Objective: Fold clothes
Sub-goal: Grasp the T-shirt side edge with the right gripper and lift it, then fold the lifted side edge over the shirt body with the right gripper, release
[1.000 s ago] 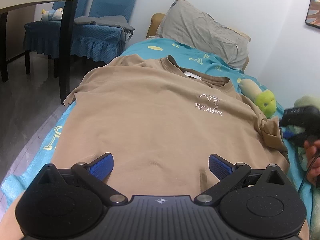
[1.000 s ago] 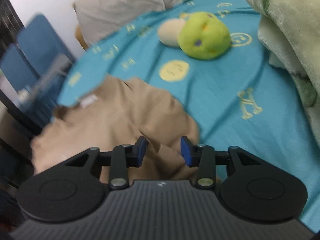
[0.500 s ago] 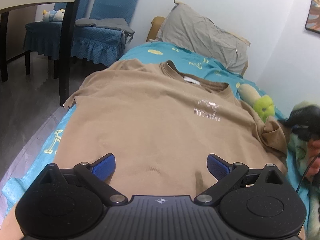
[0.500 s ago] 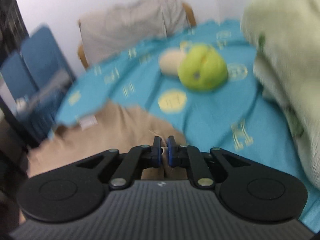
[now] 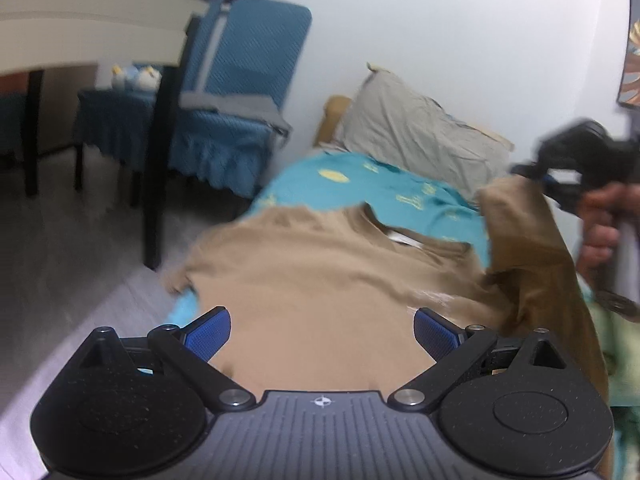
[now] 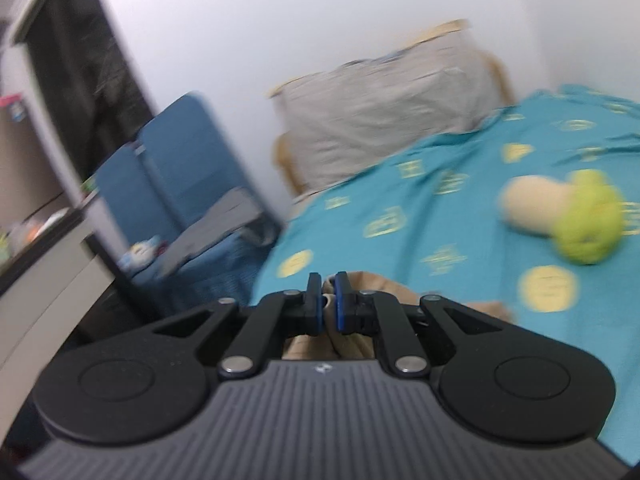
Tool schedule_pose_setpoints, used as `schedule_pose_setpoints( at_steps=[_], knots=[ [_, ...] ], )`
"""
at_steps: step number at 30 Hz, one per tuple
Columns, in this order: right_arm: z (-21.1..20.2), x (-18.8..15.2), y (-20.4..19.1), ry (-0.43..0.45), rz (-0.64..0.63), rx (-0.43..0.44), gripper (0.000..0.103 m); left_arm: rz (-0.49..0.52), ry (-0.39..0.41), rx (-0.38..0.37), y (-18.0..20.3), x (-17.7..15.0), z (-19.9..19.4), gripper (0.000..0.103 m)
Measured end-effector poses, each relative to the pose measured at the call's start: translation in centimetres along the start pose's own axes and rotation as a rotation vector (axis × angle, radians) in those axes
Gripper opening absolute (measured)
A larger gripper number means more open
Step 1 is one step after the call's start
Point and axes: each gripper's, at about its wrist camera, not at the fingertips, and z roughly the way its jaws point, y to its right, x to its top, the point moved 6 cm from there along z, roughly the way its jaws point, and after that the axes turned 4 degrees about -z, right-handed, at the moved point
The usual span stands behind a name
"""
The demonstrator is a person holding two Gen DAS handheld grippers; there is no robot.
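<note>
Closest in, the left gripper [image 5: 322, 332] hangs over the near hem of the tan T-shirt [image 5: 316, 280], its blue pads spread wide with only flat cloth beneath and nothing between them. My read is that it waits there to catch or pin the hem once the fold comes across.

The T-shirt is the anchor here. Most of it lies flat on the teal bedsheet [image 5: 360, 180], chest up, collar pointing away toward the wall. Its right side, though, is off the sheet: a dark, draped flap of tan cloth rises steeply to the right gripper [image 5: 556, 178], which sits above and beyond the shirt's right shoulder with a hand [image 5: 600, 220] wrapped round its handle. In the right wrist view that gripper [image 6: 328, 300] has its pads pressed together on a bunched fold of tan fabric, so the sleeve edge is pinched and carried. Held high like that, the cloth can clear the body of the shirt; it looks like the start of folding the right side inward.

Beyond the shirt's right sleeve, a green and cream plush toy [image 6: 576, 216] lies on the sheet. Past the collar, a grey pillow [image 5: 420, 132] leans on the headboard. Off the shirt's left, a blue chair [image 5: 240, 92] stands on the floor.
</note>
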Motion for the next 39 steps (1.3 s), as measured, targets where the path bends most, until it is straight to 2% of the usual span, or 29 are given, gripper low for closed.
schedule_pose_setpoints(
  at_steps=[4,7,10,12,14,16,19,24,26,30,32,33,36,39],
  knots=[
    [6.1,-4.7,-3.4,-0.085,-0.074,0.032,0.01,-0.018,-0.015,0.053,-1.5,0.3,0.6,0.099],
    [8.7,-8.2,-2.8,-0.146,-0.087,0.008,0.011,-0.02,-0.045,0.073,-2.0,-0.1,1.4,0.099],
    [8.9,-9.9,-1.5,-0.177,-0.08,-0.001,0.012,-0.011,-0.073,0.081,-2.1,-0.7,2.3,0.099],
    [7.9,-9.6,-0.9,-0.187,-0.066,0.003,0.027,-0.004,-0.088,0.081,-1.9,-1.1,2.6,0.099],
    [5.7,-8.6,-0.6,-0.166,-0.069,0.012,0.086,0.014,-0.098,0.078,-1.4,-1.5,2.7,0.099],
    [2.8,-7.1,-0.7,-0.119,-0.086,0.038,0.103,0.038,-0.103,0.072,-0.8,-1.9,2.6,0.099],
    [-2.8,-5.0,-0.8,-0.109,-0.099,0.062,0.103,0.07,-0.096,0.052,0.4,-2.2,1.8,0.099],
    [-15.5,-3.7,0.3,-0.089,-0.05,0.031,0.103,0.135,-0.089,0.015,2.7,-2.8,-0.2,0.099],
    [-20.6,-4.2,1.2,-0.078,-0.023,0.005,0.103,0.134,-0.118,-0.005,3.4,-3.4,-1.3,0.099],
    [-29.3,-7.9,4.5,-0.086,-0.009,-0.067,0.103,0.137,-0.184,-0.072,5.1,-5.0,-3.9,0.099],
    [-31.9,-9.0,6.1,-0.082,0.001,-0.152,0.103,0.157,-0.223,-0.113,6.3,-6.0,-5.6,0.096],
    [-32.7,-9.1,6.8,-0.073,0.016,-0.166,0.103,0.168,-0.243,-0.134,6.9,-6.6,-6.4,0.096],
    [-33.6,-8.5,8.9,-0.043,0.11,-0.16,0.103,0.163,-0.332,-0.192,8.9,-8.7,-8.7,0.093],
    [-33.2,-8.3,10.4,-0.038,0.181,-0.145,0.103,0.123,-0.439,-0.27,11.0,-10.6,-10.6,0.08]
  ],
)
